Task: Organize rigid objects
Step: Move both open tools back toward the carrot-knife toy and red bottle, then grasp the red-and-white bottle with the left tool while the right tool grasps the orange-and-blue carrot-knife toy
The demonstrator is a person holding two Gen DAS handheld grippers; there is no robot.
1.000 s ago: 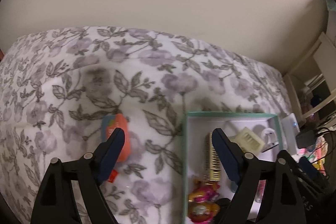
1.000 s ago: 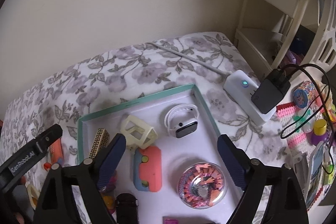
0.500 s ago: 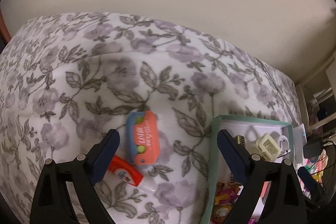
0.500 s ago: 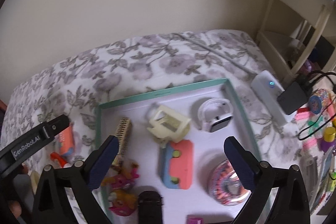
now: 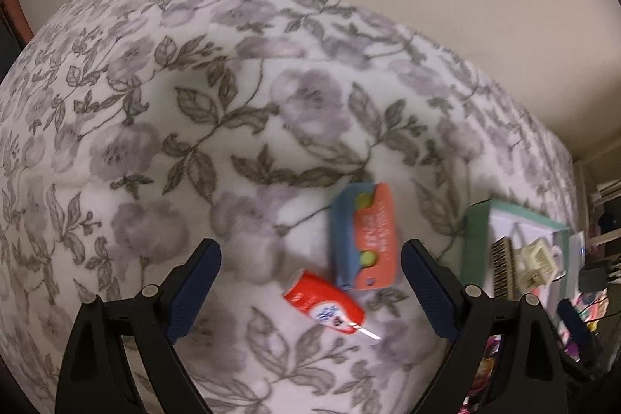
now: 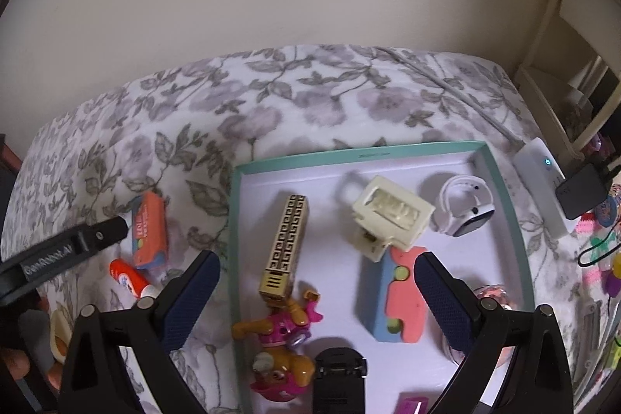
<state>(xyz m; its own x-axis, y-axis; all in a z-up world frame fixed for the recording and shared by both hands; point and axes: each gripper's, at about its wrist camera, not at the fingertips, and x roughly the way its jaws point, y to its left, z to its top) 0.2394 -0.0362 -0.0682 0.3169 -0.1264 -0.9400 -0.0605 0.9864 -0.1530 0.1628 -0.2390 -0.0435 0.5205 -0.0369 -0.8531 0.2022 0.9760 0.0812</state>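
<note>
Rigid objects: most lie in my teal-rimmed tray point(image 6: 504, 189) on the floral blanket point(image 5: 240, 111); two are out on the blanket to its left.
Outside the tray: an orange-and-blue eraser-like block point(image 5: 365, 239) and a red-and-white tube point(image 5: 326, 307), just beside each other and directly ahead of my left gripper point(image 5: 310, 286).
In the tray: a gold patterned bar point(image 6: 287, 243), a cream cage-like piece point(image 6: 392, 216), a white smartwatch point(image 6: 465, 208), a second pink-and-blue block point(image 6: 399, 301), a pink and tan toy figure point(image 6: 279, 344), a black object point(image 6: 339, 375) at the near edge, and a clear round case point(image 6: 493, 297) partly hidden behind my right finger.
Writing: white lettering runs along the orange block, too blurred to read; the tube carries a blue-and-white mark I cannot make out. The side of my left gripper, seen from the right wrist camera, reads "GenRobot.AI".
Left fingers: spread wide, nothing between the pads; the block and tube sit beyond the tips.
Right fingers: my right gripper point(image 6: 316, 301) is spread wide over the tray, gripping nothing.
Change, left view: a second ago the tray filled the lower right and the orange block was half hidden by my left finger; now the tray is pushed to the right edge, and block and tube are in plain sight.
Change, right view: the tray has slid rightward in the picture, and the block and tube have come into sight at left.
Beside the tray: a white power strip point(image 6: 543, 189) with a lit dot and a black plug point(image 6: 582, 189).
</note>
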